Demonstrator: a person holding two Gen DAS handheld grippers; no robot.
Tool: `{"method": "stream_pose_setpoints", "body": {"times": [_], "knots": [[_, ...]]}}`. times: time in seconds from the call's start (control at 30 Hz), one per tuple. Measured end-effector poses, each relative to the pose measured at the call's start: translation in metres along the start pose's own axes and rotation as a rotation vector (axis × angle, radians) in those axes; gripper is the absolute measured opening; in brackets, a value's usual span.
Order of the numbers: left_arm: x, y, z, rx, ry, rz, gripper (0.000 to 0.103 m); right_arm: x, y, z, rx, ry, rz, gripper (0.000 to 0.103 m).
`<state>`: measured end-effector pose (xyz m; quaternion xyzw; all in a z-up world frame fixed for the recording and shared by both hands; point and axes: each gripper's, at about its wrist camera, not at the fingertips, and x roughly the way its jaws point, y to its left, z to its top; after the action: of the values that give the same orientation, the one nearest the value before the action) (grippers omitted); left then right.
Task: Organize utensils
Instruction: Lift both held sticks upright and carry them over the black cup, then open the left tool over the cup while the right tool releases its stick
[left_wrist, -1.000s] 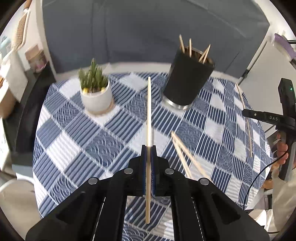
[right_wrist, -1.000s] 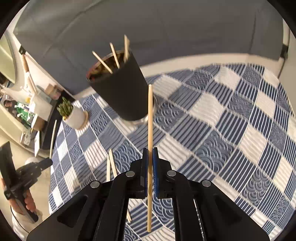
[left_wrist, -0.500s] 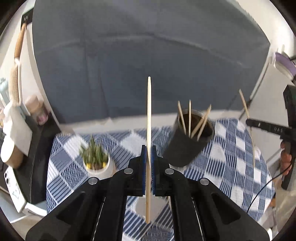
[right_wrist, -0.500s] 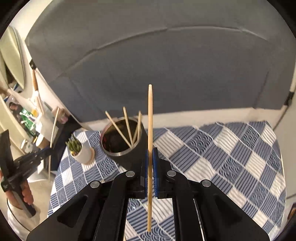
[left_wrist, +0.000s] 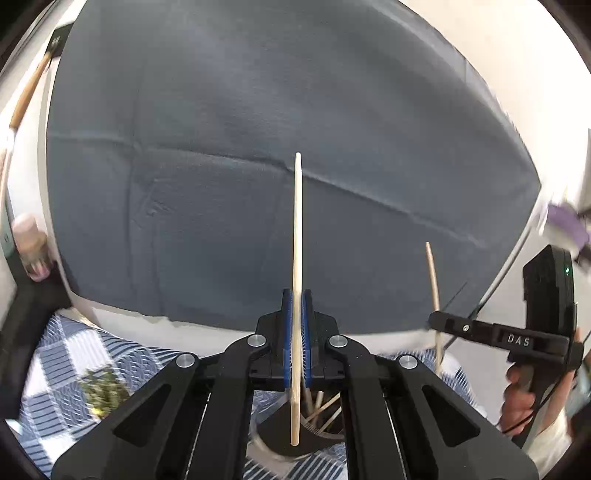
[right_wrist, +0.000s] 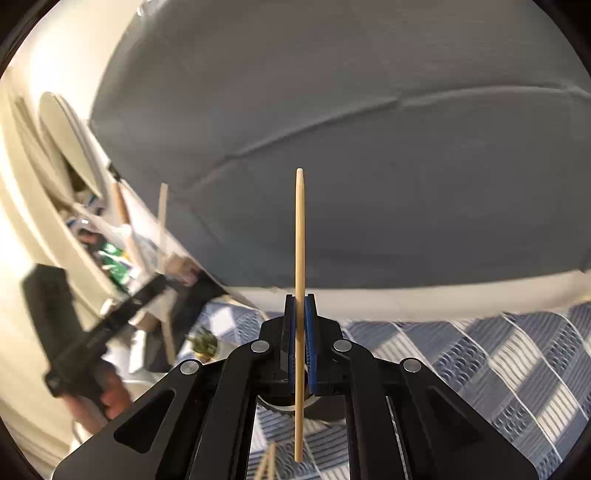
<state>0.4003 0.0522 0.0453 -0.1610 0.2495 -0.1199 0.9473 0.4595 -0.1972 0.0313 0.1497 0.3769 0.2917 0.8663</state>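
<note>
Chopsticks (left_wrist: 296, 236) (right_wrist: 300, 251) sit pinched in both tongs (left_wrist: 296, 295) (right_wrist: 300, 301); only left view shows the holder's (left_wrist: 295, 441) mouth.

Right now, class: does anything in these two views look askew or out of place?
Nothing is spilled or broken. Each chopstick sits straight in shut jaws. The sticks in the cup lean at mixed angles, and some lie loose on the cloth.

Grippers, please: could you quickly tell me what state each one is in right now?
Left gripper: closed on a wooden chopstick, held upright.
Right gripper: closed on another wooden chopstick, also upright.
</note>
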Motion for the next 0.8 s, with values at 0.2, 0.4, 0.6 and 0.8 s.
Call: {"method": "stream_pose_setpoints", "body": {"times": [0.2, 0.4, 0.6, 0.8], "knots": [[0.027, 0.002, -0.009, -0.117, -0.018, -0.055, 0.005, 0.021, -0.007, 0.01, -0.005, -0.062, 0.106, 0.005], [0.047, -0.01, -0.027, -0.115, -0.064, -0.055, 0.005, 0.052, -0.021, 0.001, -0.029, -0.093, 0.201, 0.005], [0.063, -0.008, -0.057, -0.144, -0.059, -0.114, 0.005, 0.067, -0.022, -0.025, -0.127, -0.092, 0.21, 0.005], [0.059, -0.011, -0.075, -0.133, -0.066, -0.151, 0.007, 0.065, -0.025, -0.029, -0.162, -0.081, 0.176, 0.009]]}}
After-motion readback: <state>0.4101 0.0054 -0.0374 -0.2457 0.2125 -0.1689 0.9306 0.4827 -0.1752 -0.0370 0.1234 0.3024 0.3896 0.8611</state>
